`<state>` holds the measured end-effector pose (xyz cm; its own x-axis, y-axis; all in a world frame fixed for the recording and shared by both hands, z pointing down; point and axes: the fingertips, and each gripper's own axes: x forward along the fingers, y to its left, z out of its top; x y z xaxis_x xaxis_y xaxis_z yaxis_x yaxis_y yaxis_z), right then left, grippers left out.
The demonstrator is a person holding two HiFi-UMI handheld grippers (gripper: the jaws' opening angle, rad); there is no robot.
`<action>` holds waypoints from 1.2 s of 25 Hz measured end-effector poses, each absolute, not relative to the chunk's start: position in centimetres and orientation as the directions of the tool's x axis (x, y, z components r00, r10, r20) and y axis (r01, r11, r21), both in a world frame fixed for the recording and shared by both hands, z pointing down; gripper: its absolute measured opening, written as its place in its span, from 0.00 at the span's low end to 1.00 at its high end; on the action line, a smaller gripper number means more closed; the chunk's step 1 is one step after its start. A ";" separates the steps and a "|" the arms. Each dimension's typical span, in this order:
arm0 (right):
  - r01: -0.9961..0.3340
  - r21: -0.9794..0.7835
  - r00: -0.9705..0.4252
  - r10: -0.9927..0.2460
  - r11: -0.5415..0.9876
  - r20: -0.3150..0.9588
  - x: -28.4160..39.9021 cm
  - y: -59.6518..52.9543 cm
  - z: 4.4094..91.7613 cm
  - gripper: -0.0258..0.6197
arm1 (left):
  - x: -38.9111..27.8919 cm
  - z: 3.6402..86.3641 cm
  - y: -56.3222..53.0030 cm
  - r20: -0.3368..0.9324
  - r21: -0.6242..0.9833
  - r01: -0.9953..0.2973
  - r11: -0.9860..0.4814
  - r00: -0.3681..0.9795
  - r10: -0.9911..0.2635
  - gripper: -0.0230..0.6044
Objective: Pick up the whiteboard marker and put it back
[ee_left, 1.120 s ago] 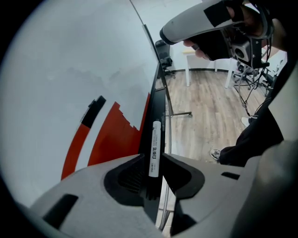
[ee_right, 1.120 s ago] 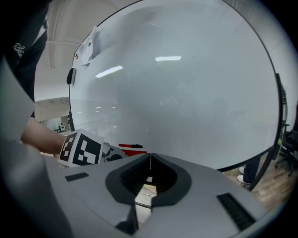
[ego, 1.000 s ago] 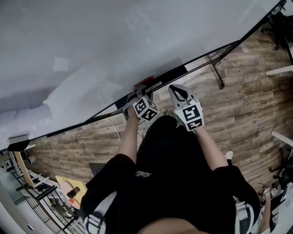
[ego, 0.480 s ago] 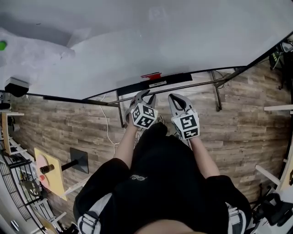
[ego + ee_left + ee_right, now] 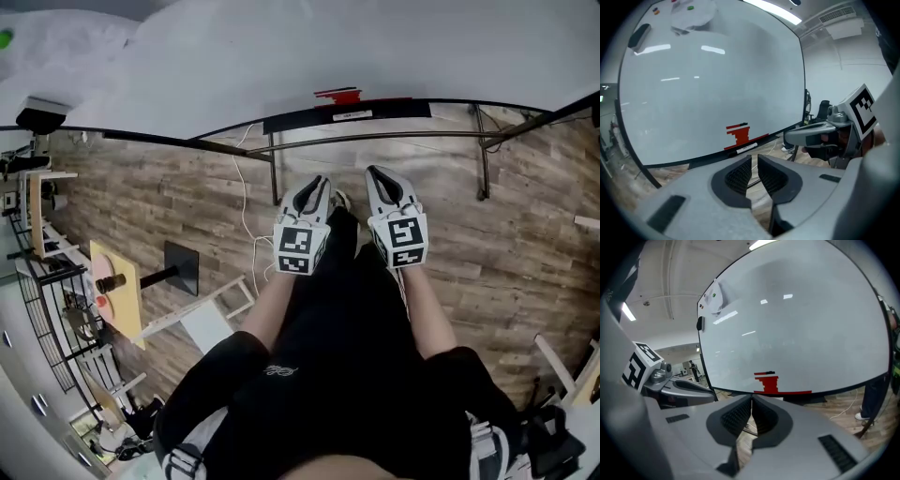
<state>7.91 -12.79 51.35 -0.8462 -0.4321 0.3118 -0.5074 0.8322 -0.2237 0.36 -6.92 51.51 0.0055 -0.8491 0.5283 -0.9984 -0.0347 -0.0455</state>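
Two grippers up in front of you, side by side over the wood floor (image 5: pixel 511 234), both aimed at the lower edge of the whiteboard (image 5: pixel 281 47) and neither one carrying anything. Your left gripper (image 5: pixel 318 183) has its jaws pulled in to just a thin slit, and all you see through that slit is floor. Your right gripper (image 5: pixel 379 175) has its jaws pressed together at the tips, nothing between them either. They sit just beside each other, not touching, and from the left gripper view you can see the right one poking in at the right edge. The whiteboard marker (image 5: pixel 743 148) is lying flat along the black tray (image 5: pixel 300 122) at the bottom of the board, dark body with a white label, well ahead of both sets of jaws and not touched by either. Right above it on the board there's a stack of red marks (image 5: pixel 739 136) with a thin red stroke on top that ends in a dark tip; can't tell if that bit is drawn or something stuck on. Up in the far top corner of the board, in the left gripper view, there's a black eraser (image 5: pixel 640 33) and a sheet of paper (image 5: pixel 691 14). Under the tray a metal crossbar (image 5: pixel 375 140) of the stand runs across, with a white cable (image 5: pixel 246 211) trailing down over the floor. Over on your left there's some wire shelving (image 5: pixel 56 309).
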 end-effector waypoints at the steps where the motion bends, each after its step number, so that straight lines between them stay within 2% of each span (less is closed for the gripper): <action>1: -0.500 -0.225 -0.850 -0.424 0.836 0.311 7.7 -11.9 51.3 0.04 | 0.2 51.2 -6.1 0.516 -0.045 -0.999 -0.016 -0.009 -0.856 0.09; 6: -0.465 -0.211 -0.869 -0.397 0.860 0.297 7.1 -9.3 50.1 0.04 | -0.2 49.9 -4.1 0.473 -0.018 -0.998 0.056 -0.058 -0.879 0.05; 12: -0.453 -0.189 -0.877 -0.398 0.871 0.268 5.7 -8.1 49.2 0.04 | -1.4 48.1 -2.0 0.427 -0.022 -0.996 0.090 -0.091 -0.900 0.05; 21: -0.428 -0.108 -0.879 -0.386 0.897 0.279 2.5 -1.7 47.2 0.04 | -4.0 46.5 4.6 0.357 0.066 -0.990 0.127 -0.095 -0.929 0.05; 26: -0.475 -0.035 -0.853 -0.450 0.879 0.264 1.8 1.8 44.4 0.04 | -5.2 44.3 7.5 0.293 0.077 -0.990 0.115 -0.088 -0.952 0.05; 30: -0.527 0.033 -0.815 -0.517 0.849 0.261 4.0 3.7 42.7 0.04 | -4.7 43.3 8.5 0.235 0.092 -0.992 0.080 -0.057 -0.970 0.05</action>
<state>3.98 3.75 42.74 -0.8155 -0.5165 0.2612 -0.5273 0.8491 0.0328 -4.74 8.48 43.33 -0.0568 -0.9704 0.2349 -0.9925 0.0804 0.0921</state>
